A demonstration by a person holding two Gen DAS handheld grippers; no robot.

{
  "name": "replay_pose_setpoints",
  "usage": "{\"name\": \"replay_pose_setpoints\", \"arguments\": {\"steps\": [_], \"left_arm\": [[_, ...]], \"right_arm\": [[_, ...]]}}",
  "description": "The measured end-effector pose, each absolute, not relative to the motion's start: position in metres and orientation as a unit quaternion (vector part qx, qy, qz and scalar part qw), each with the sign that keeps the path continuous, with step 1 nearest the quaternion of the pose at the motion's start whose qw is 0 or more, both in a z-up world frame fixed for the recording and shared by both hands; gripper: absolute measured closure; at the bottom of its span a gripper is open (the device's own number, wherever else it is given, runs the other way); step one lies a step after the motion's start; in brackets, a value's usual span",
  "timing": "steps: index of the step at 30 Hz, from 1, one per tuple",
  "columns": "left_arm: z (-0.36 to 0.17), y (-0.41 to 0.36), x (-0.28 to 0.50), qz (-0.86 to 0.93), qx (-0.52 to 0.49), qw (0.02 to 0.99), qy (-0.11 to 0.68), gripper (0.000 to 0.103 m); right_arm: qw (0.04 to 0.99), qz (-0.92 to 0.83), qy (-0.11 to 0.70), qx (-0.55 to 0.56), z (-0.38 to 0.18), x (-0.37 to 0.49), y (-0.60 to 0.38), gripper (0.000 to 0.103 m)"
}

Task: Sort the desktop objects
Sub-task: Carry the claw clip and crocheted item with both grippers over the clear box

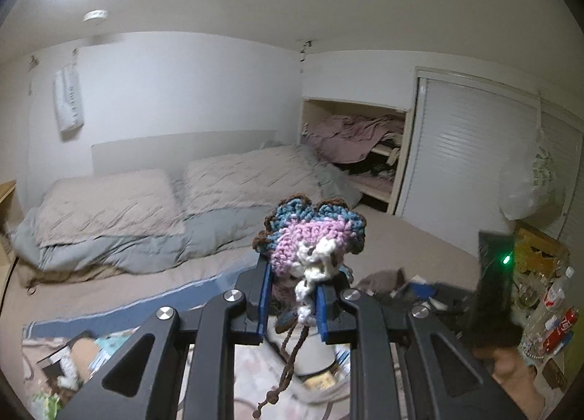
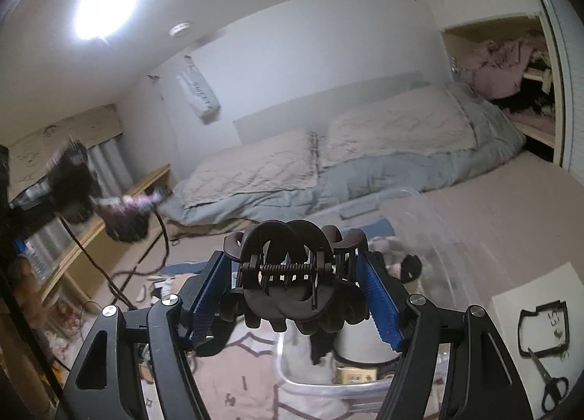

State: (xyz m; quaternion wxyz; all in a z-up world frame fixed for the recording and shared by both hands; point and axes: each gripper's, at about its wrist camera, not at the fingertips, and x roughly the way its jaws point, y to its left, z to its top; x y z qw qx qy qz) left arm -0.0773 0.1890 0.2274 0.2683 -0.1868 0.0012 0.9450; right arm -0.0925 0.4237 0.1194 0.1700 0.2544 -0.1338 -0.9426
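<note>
Both carrying mid-air, lower centre of frame: left gripper (image 1: 294, 305) clamped on crochet piece (image 1: 310, 237), right gripper (image 2: 297, 301) clamped on hair claw clip (image 2: 292, 274), probably en route to bins.

Both wrist views look level from close behind their claws, sharing the bed (image 1: 146, 208) (image 2: 292, 171).

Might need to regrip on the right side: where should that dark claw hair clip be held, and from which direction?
Grip the hair clip across its two curved outer shells, pads closing from either side, as the right gripper does now. The coil spring and hinge face the camera, so come along that line; avoid the toothed ends, which give little flat surface.
</note>
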Motion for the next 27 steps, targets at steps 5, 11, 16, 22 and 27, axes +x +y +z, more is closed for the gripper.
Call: {"name": "replay_pose_setpoints", "arguments": {"steps": [5, 11, 16, 22, 27], "left_arm": [[0.225, 0.221, -0.093, 0.938, -0.173, 0.298, -0.025, 0.083], [0.193, 0.261, -0.122, 0.93, -0.193, 0.311, -0.022, 0.083], [0.141, 0.29, -0.14, 0.914, -0.242, 0.325, -0.001, 0.083], [0.06, 0.314, -0.156, 0.89, -0.333, 0.307, 0.056, 0.083], [0.005, 0.328, -0.159, 0.864, -0.398, 0.288, 0.107, 0.083]], "right_arm": [[0.138, -0.943, -0.151, 0.263, 0.108, -0.1, 0.448, 0.031], [0.101, -0.941, -0.172, 0.273, 0.097, -0.105, 0.483, 0.031], [0.084, -0.941, -0.19, 0.267, 0.096, -0.101, 0.506, 0.031], [0.075, -0.939, -0.192, 0.274, 0.09, -0.112, 0.512, 0.031], [0.077, -0.933, -0.202, 0.288, 0.083, -0.123, 0.51, 0.031]]}}
